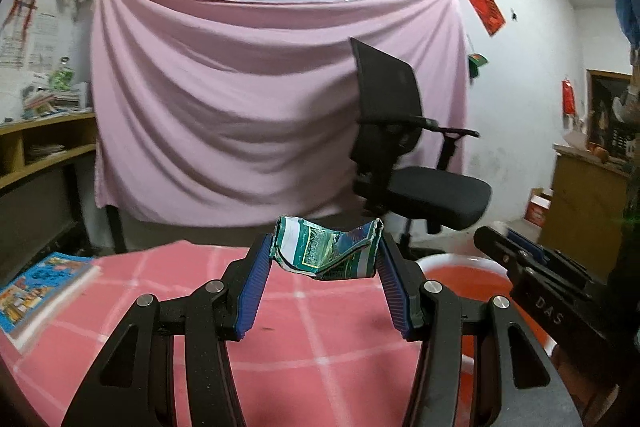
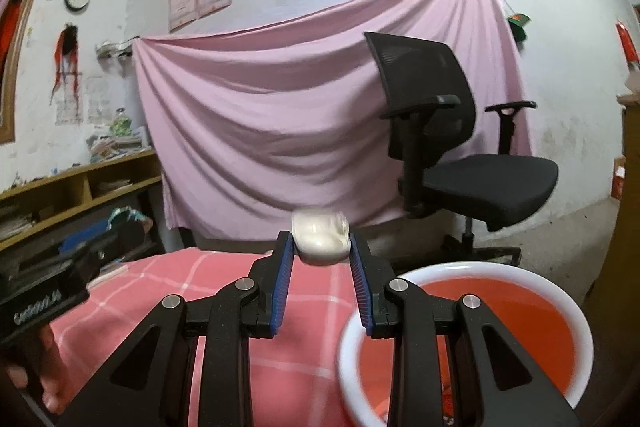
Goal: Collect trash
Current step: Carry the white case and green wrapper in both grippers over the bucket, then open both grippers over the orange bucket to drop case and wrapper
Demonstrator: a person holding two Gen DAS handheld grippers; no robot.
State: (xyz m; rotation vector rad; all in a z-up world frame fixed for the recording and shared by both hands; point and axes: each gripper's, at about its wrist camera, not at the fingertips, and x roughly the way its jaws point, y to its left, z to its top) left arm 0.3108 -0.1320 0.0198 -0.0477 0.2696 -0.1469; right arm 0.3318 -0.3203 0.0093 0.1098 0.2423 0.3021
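Both pieces of trash are already lifted clear of the desk (image 1: 340, 339), so the step in hand looks like the carry toward the basin (image 2: 576, 311), a white-rimmed tub with a red inside that stands low at the desk's right edge. The next move, as I judge it, calls for bringing each load over the basin's mouth and only then spreading the jaws, one hand at a time so the two tools, which are close together, do not knock.

The room is a whitewashed one: a pink sheet (image 1: 256, 99) hangs across the back wall under rows of certificates, a black office chair (image 2: 452, 155) stands before it beyond the desk's far edge, and wooden shelves (image 2: 80, 187) run along the left. The desk wears a pink cloth with white checks; a picture book (image 1: 44, 291) lies near its left edge.

The left gripper (image 1: 325, 259) has its jaws half spread, pinching a crumpled green and white wrapper (image 1: 326, 251) by its two ends, held above the far edge. The right gripper (image 2: 320, 247) has narrower jaws, pinching a white crumpled wad (image 2: 320, 235) at the tips.
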